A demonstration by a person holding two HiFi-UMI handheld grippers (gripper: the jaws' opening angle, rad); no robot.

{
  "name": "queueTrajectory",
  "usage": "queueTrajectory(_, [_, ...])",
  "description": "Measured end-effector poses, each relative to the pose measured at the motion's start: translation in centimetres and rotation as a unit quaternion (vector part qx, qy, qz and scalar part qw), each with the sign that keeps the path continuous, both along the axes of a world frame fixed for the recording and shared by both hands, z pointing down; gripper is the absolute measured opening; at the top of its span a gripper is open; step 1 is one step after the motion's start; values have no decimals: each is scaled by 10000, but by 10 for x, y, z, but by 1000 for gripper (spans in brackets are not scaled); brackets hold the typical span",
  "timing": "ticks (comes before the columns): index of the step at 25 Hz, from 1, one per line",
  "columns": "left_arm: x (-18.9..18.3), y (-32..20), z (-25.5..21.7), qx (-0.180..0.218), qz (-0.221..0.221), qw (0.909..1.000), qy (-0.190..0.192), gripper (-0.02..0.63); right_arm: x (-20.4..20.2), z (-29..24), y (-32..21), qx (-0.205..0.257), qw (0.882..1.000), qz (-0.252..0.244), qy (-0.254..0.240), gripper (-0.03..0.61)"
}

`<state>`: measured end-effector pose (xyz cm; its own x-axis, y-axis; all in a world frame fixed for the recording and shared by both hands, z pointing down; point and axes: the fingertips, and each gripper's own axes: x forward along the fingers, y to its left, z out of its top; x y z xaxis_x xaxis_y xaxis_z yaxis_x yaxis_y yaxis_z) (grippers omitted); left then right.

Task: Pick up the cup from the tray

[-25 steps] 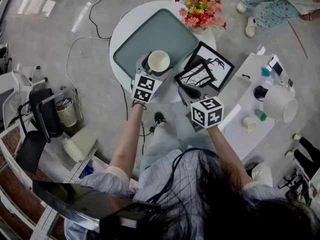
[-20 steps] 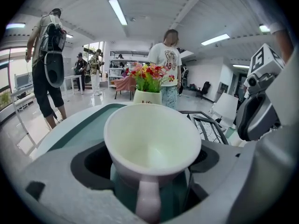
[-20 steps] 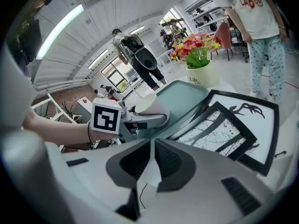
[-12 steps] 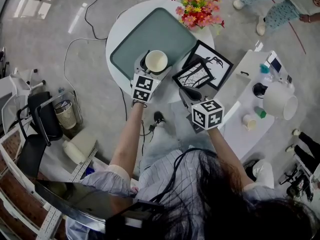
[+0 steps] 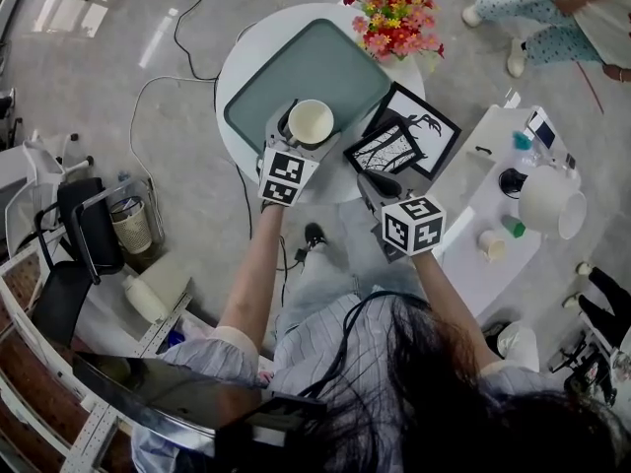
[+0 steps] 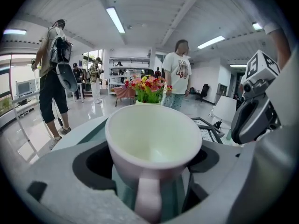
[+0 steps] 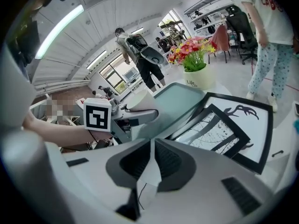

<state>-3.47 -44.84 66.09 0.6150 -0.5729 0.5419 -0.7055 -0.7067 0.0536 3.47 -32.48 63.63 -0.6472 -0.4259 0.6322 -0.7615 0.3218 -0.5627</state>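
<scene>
One cup (image 6: 154,141) (white) in left claw (image 5: 304,131)

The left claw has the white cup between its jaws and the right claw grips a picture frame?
No: the right claw grips nothing; the right gripper view shows its jaws shut, empty. The left claw does have the white cup between its jaws.

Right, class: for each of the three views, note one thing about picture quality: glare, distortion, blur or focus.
Head view: sharp and evenly lit, with window glare streaking the floor. Left gripper view: strong fisheye, dark corners; the cup is so close its near side looks soft. Right gripper view: same fisheye bends the ceiling lights into curves.
</scene>
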Motion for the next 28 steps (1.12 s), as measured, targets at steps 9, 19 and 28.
queueTrajectory(9, [-14,25,-61,213,78,9997,84,442,-11,-23,1,324,9995,-31,-54,43])
queueTrajectory(19, [-44,85,-120,354,-26,9993,119,442,-33,-57,22,755,9969,2,-201,44])
queueTrajectory(28, [-72,151,-153,427,-14,9985,345,443,-64,-82,59,1100,9934,146,-280,43])
